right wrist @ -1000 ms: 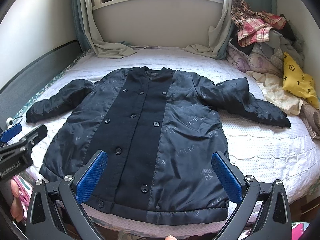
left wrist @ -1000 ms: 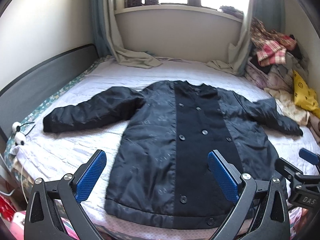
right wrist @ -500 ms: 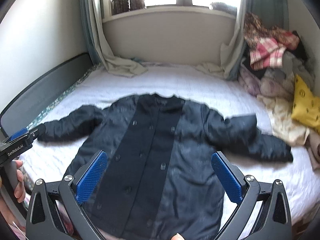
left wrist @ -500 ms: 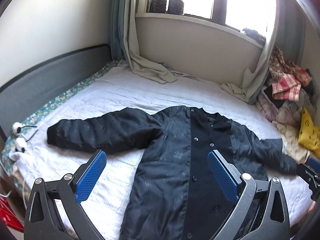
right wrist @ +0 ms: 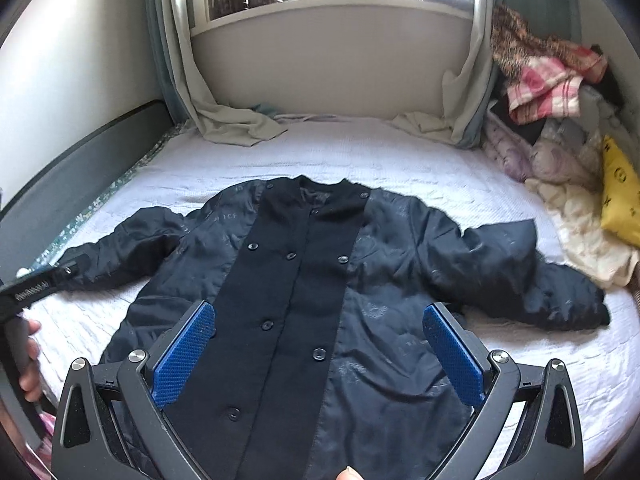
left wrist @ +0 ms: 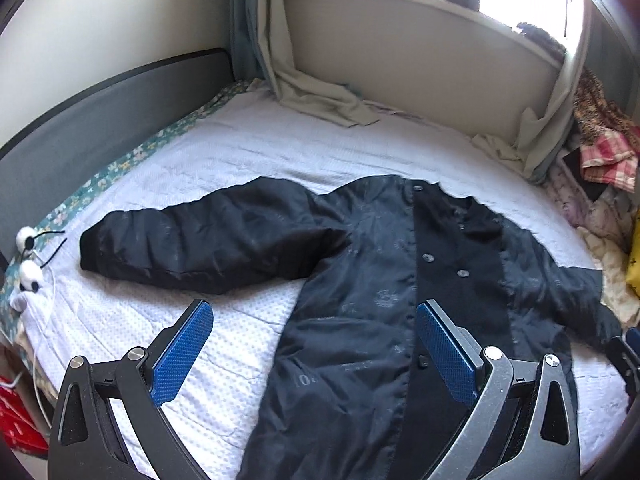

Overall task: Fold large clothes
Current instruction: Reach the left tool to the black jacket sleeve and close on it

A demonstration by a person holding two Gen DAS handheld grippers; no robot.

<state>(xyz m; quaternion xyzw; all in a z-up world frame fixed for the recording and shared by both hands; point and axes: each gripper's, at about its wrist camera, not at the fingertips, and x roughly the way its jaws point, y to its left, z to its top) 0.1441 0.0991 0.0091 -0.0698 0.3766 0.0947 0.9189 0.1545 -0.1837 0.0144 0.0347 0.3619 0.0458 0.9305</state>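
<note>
Shifted lower right in left view since a second ago: black coat (left wrist: 372,304), spread flat, front up, buttoned, on white bed (left wrist: 248,148), sleeves out sideways. Left gripper (left wrist: 312,350) spread wide, empty, above coat's near left half. Right gripper (right wrist: 318,354) likewise spread wide, empty, over coat's lower front. Clothes pile (right wrist: 560,120) against right wall.

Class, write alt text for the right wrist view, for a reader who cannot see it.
A dark coat lies flat, buttoned, sleeves spread, on a white bed beneath a window. The open right gripper hovers over its lower half, holding nothing.
</note>
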